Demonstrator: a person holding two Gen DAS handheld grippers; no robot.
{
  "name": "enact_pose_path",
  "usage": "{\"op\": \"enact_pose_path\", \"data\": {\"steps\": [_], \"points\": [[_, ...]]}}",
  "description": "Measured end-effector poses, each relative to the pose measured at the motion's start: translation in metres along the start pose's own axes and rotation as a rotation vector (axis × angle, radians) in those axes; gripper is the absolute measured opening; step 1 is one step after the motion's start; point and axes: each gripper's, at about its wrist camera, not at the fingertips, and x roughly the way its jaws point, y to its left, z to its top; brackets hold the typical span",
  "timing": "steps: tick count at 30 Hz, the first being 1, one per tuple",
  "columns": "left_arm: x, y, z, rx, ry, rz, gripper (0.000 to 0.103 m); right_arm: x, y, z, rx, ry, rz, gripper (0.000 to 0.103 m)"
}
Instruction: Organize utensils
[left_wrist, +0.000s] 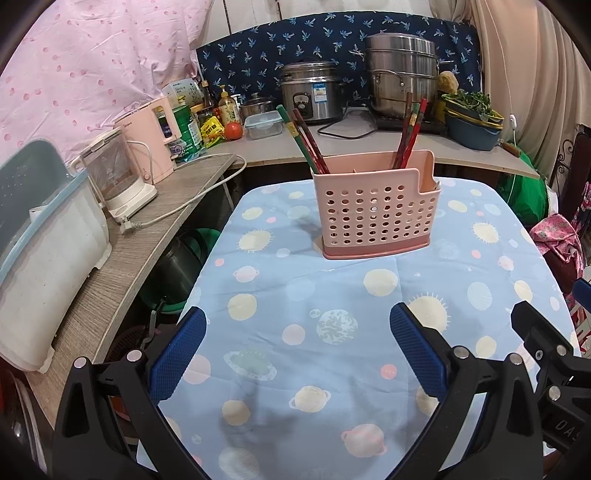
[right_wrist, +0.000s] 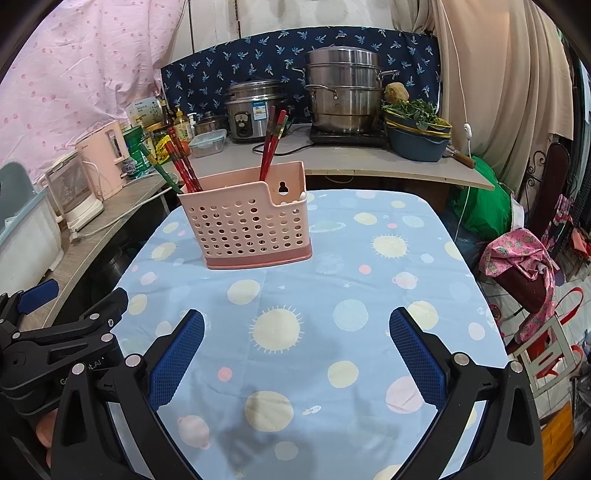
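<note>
Only from right wrist, holder keyhole slot; both hand-held grippers apart, empty.

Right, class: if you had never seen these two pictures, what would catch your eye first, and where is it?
First, the pink holder with holes, standing upright toward the far end of the blue planet-print tablecloth, with red and green chopsticks leaning out at both ends. Behind it, on the counter, a tall steel steamer pot stands beside a rice cooker.

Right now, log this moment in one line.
left gripper open, empty | right gripper open, empty | chopsticks in pink holder | tablecloth bare
</note>
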Motion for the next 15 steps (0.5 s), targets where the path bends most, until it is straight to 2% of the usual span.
{"op": "enact_pose_path", "data": {"steps": [15], "points": [[0.009,0.0003,-0.0017,-0.008,0.011,-0.015,0.095,0.0057,-0.0022,-0.0003,0.003,0.012,-0.004,0.097]]}}
